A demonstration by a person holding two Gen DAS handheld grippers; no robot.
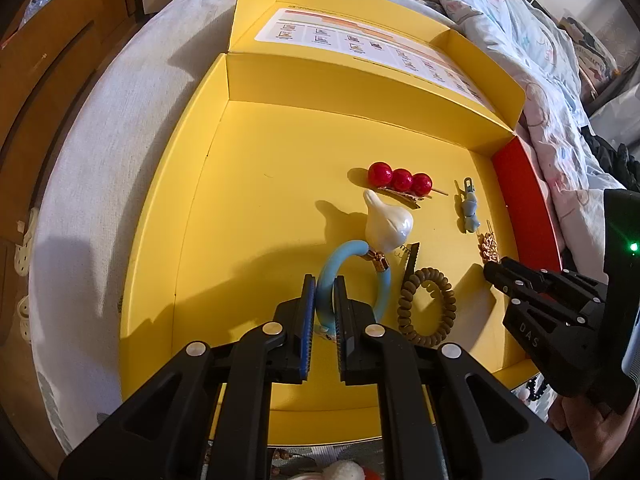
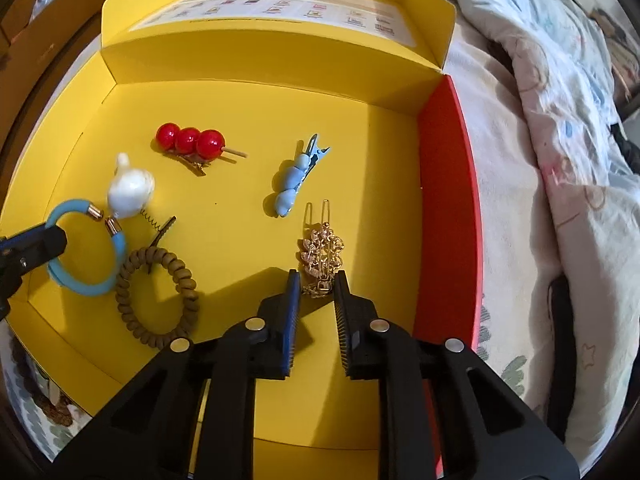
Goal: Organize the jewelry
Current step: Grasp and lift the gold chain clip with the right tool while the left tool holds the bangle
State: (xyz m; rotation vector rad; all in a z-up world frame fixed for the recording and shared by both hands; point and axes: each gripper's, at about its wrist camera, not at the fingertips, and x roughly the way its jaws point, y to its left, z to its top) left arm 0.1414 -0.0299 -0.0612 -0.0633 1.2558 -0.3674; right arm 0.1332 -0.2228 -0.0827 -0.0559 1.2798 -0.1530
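An open yellow box (image 1: 280,200) (image 2: 240,100) lies on a bed and holds hair accessories. My left gripper (image 1: 324,284) (image 2: 56,236) is shut on a light blue ring (image 1: 332,268) (image 2: 80,288) with gold end caps, next to a white pearly charm (image 1: 390,226) (image 2: 130,192). My right gripper (image 2: 317,277) (image 1: 490,274) points down near the box's red wall, shut on the near end of a gold hair clip (image 2: 324,250) (image 1: 489,250). Also on the floor are a red three-bead clip (image 1: 400,178) (image 2: 188,140), a blue bead clip (image 1: 470,208) (image 2: 292,184) and a brown spiral hair tie (image 1: 450,300) (image 2: 190,284).
The box's red side wall (image 2: 444,200) stands right of the gold clip. Its lid (image 1: 360,40) with a printed sheet is folded back at the far side. A patterned quilt (image 2: 560,120) is bunched to the right, and wooden furniture (image 1: 40,80) stands to the left.
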